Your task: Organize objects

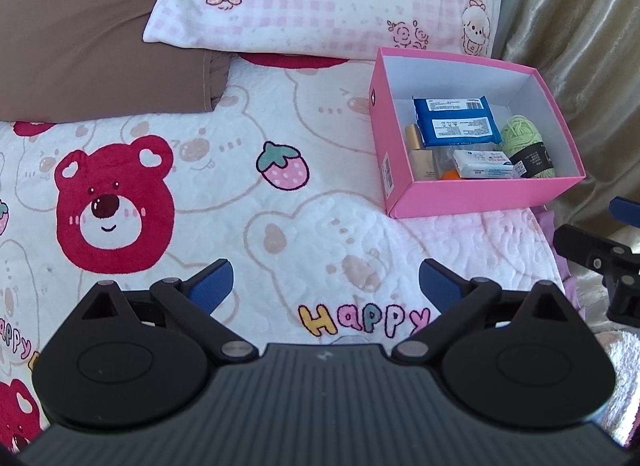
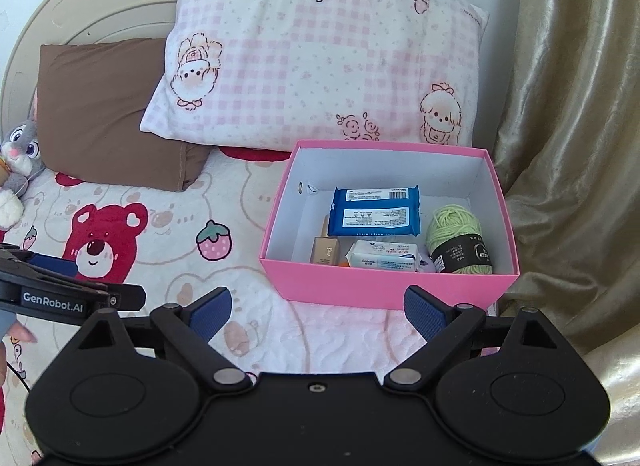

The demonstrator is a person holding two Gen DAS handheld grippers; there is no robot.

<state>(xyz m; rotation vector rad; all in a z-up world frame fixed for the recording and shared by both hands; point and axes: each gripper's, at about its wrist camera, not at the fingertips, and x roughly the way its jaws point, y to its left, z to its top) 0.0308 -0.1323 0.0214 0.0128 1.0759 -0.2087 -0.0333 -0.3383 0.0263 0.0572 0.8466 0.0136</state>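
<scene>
2 tools hang wide and empty over the bed [image 2: 280, 330]: the left tool [image 1: 326, 286] above the blanket's "HAPPY" print, the right tool [image 2: 318, 312] just before the pink box [image 2: 384, 286]. Inside the box lie a white pack [image 2: 384, 258], a tan bottle [image 2: 326, 250], green yarn [image 2: 456, 238] and a blue pack [image 2: 374, 211]. Behind it rests a pink pillow [image 2: 320, 57], beside a brown pillow [image 2: 104, 113].

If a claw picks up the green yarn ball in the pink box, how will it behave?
The green yarn ball looks soft and light, so it would probably squash between the pads. Its paper band may slip. Being rounded, it might roll if pushed.
</scene>
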